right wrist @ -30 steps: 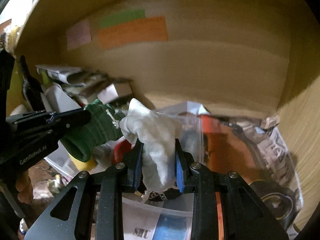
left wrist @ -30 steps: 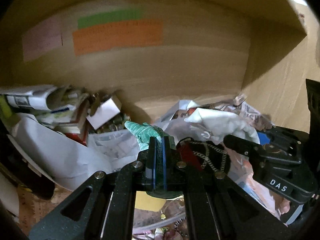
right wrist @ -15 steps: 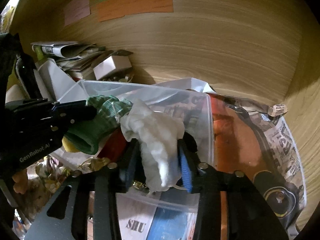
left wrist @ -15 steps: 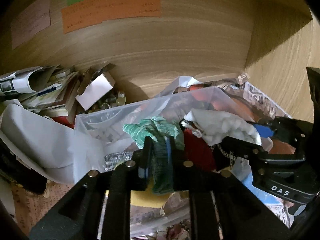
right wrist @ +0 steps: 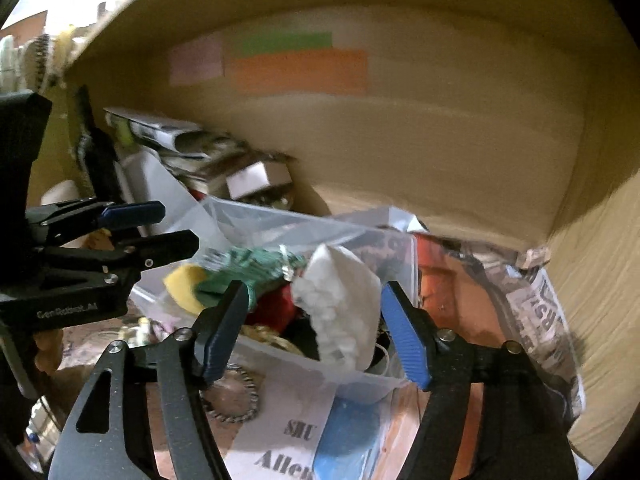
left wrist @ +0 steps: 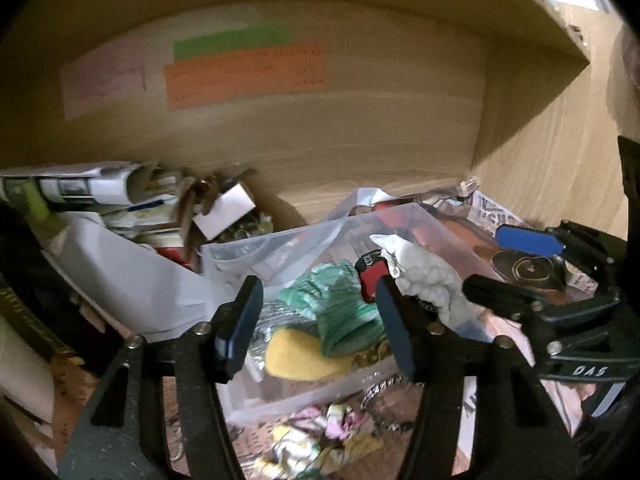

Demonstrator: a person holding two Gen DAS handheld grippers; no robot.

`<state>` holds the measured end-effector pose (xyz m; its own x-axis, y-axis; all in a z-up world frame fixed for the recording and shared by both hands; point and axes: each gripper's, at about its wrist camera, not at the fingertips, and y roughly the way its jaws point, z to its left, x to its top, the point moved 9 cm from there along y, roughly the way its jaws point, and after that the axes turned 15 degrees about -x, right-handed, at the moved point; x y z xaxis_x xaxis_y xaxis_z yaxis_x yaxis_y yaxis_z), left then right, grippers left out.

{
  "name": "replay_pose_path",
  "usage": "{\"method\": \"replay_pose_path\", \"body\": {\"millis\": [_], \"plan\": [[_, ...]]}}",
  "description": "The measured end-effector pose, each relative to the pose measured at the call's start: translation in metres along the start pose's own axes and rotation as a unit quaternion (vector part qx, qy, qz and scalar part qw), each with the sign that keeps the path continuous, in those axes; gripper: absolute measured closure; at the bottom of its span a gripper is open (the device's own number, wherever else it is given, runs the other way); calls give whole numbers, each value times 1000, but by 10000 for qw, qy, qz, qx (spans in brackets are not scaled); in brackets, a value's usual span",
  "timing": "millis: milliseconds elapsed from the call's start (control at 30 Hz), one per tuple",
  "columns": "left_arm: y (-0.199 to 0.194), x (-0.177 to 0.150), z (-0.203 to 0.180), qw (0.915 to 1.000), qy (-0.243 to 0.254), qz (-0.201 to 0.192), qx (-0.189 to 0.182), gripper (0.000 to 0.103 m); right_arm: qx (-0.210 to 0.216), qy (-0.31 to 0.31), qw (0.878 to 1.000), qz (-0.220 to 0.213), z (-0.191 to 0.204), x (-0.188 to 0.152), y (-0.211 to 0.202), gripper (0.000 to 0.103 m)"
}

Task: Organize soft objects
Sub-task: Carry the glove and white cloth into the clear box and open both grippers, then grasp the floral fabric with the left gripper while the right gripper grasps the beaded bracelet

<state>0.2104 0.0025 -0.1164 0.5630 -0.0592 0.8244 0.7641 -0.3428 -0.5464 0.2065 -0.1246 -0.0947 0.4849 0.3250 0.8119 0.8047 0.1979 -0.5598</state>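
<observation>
A clear plastic bin (left wrist: 240, 248) (right wrist: 360, 380) stands on the shelf floor. A green knitted sock (left wrist: 340, 304) (right wrist: 248, 268) lies in it on a yellow soft thing (left wrist: 296, 356) (right wrist: 182, 288). A white fuzzy sock (left wrist: 424, 276) (right wrist: 340, 304) rests in the bin beside a red item (left wrist: 372, 276). My left gripper (left wrist: 320, 328) is open, its jaws either side of the green sock. My right gripper (right wrist: 312, 332) is open around the white sock and also shows in the left wrist view (left wrist: 516, 268).
The wooden back wall carries orange (left wrist: 244, 76), green and pink paper labels. Rolled newspapers (left wrist: 80, 188), a small white box (left wrist: 224, 216) and white paper (left wrist: 120, 280) lie at left. Newspaper (right wrist: 548, 312) covers the floor at right. A patterned cloth (left wrist: 320, 440) and chains lie before the bin.
Both grippers have opened. The green sock and the white sock have dropped into the clear bin. Both grippers have pulled back and tilted up a little.
</observation>
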Motion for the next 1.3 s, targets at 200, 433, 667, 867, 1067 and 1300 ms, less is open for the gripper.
{"method": "replay_pose_path", "body": {"millis": [200,433,667,867,1067,1300], "plan": [[-19,-22,4,9999,-95,128,-8,37,174,-92,9998,-86,15,-10,-23,36],[-16,-65,11,9979,-380,525,-88,36,448,-210,9982,329,38,-44,-18,36],[-19,-89,9,9971,-369,665,-34,33,670,-343,9933,877,62,-77,2,36],[-9,-108,14,9941,-621,865,-198,33,759,-425,9885,1240,74,-91,19,36],[8,-126,21,9888,-884,1170,-293,39,785,-568,9834,1534,84,-100,35,36],[14,-132,17,9865,-904,1262,-514,73,623,-657,9845,1502,84,-103,38,60]]}}
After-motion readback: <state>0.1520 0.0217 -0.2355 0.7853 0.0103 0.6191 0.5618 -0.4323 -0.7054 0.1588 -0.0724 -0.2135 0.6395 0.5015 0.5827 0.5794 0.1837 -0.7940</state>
